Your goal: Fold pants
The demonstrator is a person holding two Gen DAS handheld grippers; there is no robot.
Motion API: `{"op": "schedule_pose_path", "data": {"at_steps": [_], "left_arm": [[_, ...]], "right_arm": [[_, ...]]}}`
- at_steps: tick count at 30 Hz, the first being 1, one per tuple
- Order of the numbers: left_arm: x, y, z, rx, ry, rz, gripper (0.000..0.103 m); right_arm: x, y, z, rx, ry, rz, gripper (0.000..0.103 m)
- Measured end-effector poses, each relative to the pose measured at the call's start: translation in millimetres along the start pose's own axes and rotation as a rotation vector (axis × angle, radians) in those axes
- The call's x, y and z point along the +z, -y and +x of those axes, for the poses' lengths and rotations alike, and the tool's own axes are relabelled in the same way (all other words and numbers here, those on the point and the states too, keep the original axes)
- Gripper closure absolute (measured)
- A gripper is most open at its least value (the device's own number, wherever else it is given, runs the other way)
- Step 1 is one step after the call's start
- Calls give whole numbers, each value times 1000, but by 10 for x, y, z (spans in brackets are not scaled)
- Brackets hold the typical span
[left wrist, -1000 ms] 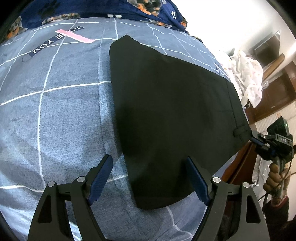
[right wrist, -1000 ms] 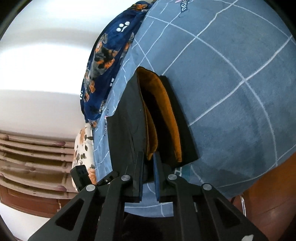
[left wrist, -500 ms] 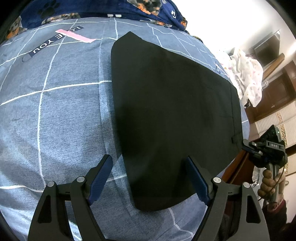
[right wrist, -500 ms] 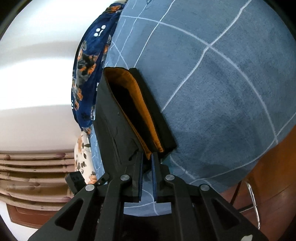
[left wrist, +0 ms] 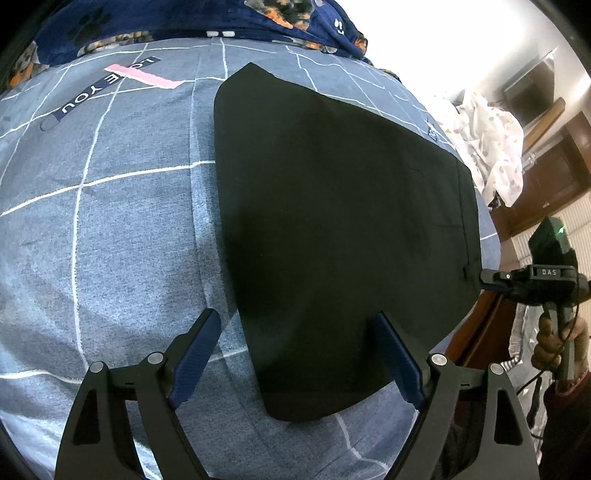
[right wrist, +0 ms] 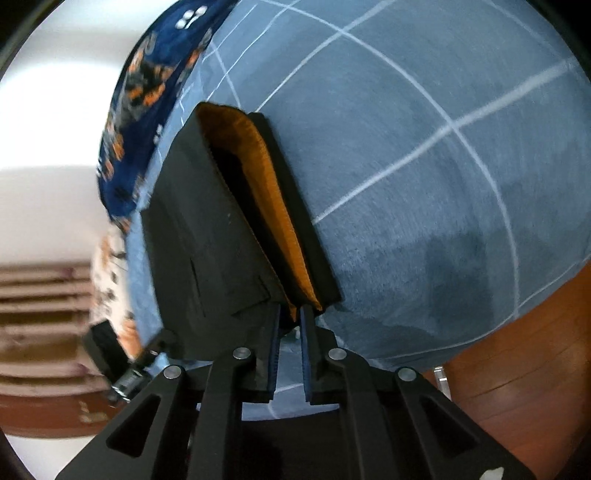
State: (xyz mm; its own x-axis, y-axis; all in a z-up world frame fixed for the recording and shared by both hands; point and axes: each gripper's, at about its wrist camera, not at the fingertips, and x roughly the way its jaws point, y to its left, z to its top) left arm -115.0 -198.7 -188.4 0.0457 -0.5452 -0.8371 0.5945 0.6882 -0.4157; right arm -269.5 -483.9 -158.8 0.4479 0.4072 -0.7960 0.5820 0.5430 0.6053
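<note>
Now I am working in the middle of the fold. The black pants (left wrist: 332,229) are lying flat on the bed (left wrist: 110,240), already doubled over into one wide slab, and I am tidying the waist end before the next fold.

My right gripper (right wrist: 290,317) is pinching the waistband corner. Its jaws are almost closed, with the black cloth and its orange lining (right wrist: 277,206) squeezed between the tips. In the left wrist view that gripper is sitting at about 3 o'clock, right at the edge of the pants, with a person's hand (left wrist: 554,343) wrapped round its handle.

My left gripper (left wrist: 295,354) is hanging just above the near end of the pants at 6 o'clock. Its jaws are standing wide and have just been opening a little more. The cloth is showing between them, but the pads are not pressing on it, so that gripper is holding nothing.

I think the next move is this: bring the left jaws down over the near hem, close them on the cloth, then lift both ends together and carry one end over toward 12 o'clock. I should keep the edges lined up so the lining stays hidden.

Counting: one pair of pants, two grippers, one bed with a blue checked sheet, one dark flowery blanket (left wrist: 184,33) at 12 o'clock, one white spotted cloth (left wrist: 495,147) at 2 o'clock.
</note>
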Motion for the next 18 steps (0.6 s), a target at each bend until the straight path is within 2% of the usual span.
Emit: {"op": "schedule_pose_path", "data": {"at_steps": [3, 4, 5, 6, 7, 8, 9, 10, 15, 18], "left_arm": [[-13, -8, -9, -1, 1, 3, 17], [-14, -7, -10, -2, 1, 3, 17], [-17, -8, -13, -3, 0, 4, 17], [-17, -13, -15, -5, -1, 3, 17], [-20, -20, -20, -7, 0, 3, 17], [-25, -24, -21, -9, 1, 2, 17], [-28, -29, -22, -11, 2, 0, 17], [-32, -32, -28, -10, 2, 0, 17], [-48, -47, -32, -8, 1, 5, 17], [-49, -48, -24, -7, -1, 5, 17]], "right_arm": [[-3, -182, -7, -103, 35, -94, 93], [-14, -221, -4, -127, 42, -118, 89], [-18, -258, -5, -173, 56, -139, 55], [-19, -284, 3, -286, 79, -161, 29], [-16, -267, 10, -337, 102, -174, 15], [-10, -241, 14, -304, 103, -169, 23], [4, -180, 37, -234, 83, -143, 29], [24, -101, 72, -184, 62, -106, 32], [28, -35, 65, -145, 66, -119, 31], [-23, -56, -4, -141, 80, -146, 41]]}}
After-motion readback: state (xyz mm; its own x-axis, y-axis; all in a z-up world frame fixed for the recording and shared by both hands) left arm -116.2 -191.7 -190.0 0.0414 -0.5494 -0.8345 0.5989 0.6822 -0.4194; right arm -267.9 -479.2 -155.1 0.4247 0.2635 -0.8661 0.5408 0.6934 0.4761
